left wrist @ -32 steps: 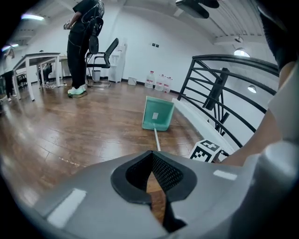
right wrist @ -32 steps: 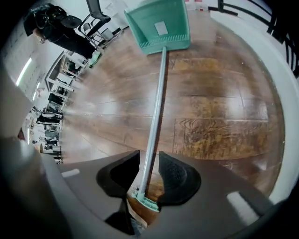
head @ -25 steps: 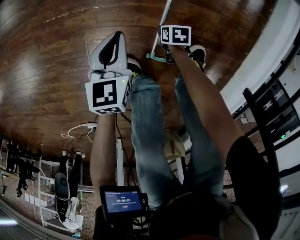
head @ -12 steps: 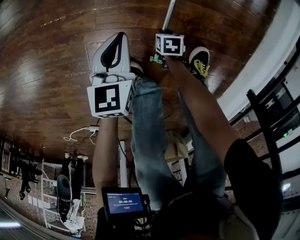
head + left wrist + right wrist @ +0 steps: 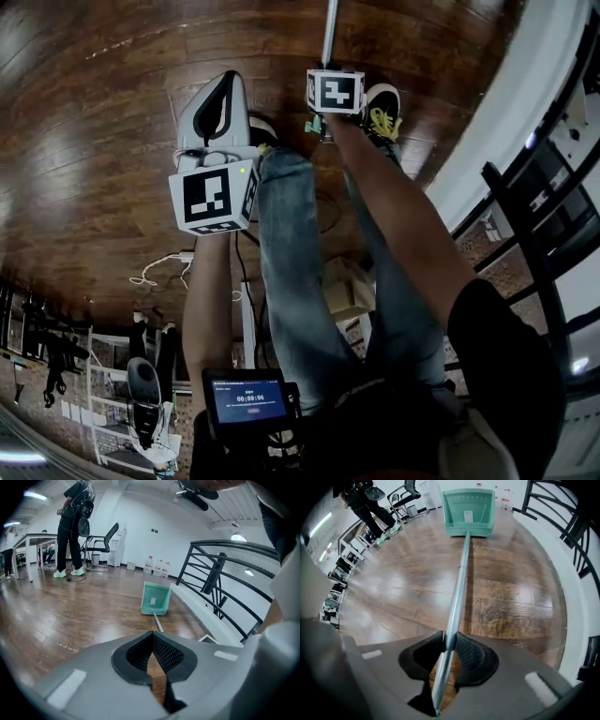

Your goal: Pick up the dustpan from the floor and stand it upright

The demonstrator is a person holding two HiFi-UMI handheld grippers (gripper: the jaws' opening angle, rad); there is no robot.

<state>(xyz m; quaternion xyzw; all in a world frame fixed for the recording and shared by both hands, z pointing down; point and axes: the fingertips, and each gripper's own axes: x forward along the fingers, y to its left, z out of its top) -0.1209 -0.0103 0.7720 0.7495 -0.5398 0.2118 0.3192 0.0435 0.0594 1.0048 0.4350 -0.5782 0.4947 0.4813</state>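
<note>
The wooden floor (image 5: pixel 393 588) spreads wide under and ahead of all my fingers. A white ledge (image 5: pixel 576 597) with a black railing (image 5: pixel 220 573) runs along the floor on the right side of my right fingers.

The dustpan (image 5: pixel 468 513) lies on the floor, far ahead of my right fingers. Its green pan is at the far end. Its long grey handle (image 5: pixel 459 573) comes straight back from the pan and passes between my right fingers.

My right gripper (image 5: pixel 449 641) points down at the floor. Its fingers are closing on the handle near its free end, and both pads touch the handle, one on each side. A short piece of the handle sticks out behind the pads, toward my palm.

My left gripper (image 5: pixel 152 637) is beside the right one. Its fingers are pressed together at the tips and nothing is between them. From these fingers the green pan shows ahead and a little to the right, well apart.

Far beyond my left fingers, to the left, a person (image 5: pixel 70 531) stands beside an office chair (image 5: pixel 105 541).
</note>
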